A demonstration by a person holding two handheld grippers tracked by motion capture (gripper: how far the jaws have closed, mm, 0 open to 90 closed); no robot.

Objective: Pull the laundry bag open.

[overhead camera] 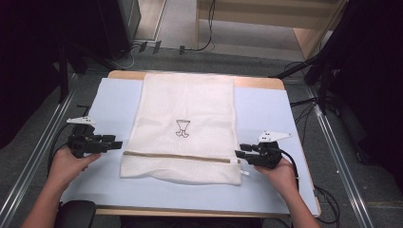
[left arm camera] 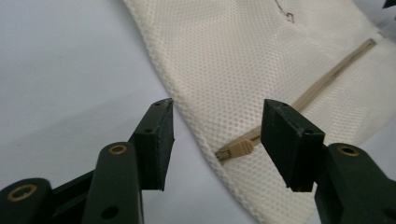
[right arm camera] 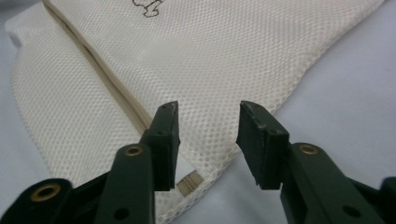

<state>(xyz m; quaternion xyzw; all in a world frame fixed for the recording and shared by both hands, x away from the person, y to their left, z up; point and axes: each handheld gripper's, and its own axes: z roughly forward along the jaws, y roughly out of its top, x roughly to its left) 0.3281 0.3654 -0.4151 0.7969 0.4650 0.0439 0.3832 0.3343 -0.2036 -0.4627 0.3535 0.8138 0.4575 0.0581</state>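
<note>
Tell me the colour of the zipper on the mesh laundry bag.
Tan or beige, on the cream mesh laundry bag; the zipper shows best in the left gripper view.

**Bright centre, dark flanks**

Even overhead light falls on the counter (overhead camera: pixel 114 99), casting faint shadows; 9 and 3 o'clock edges of the high view sink into black. Gripper views are soft: near jaws blur, the mesh bag (left arm camera: pixel 243 60) stays sharper, without glare.

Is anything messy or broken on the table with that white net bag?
Nothing stands out. The mesh bag lies flat and straight on the table, its zipper looks shut from side to side, and nothing looks torn or spilled. The left claw and right claw sit open at its sides.
</note>
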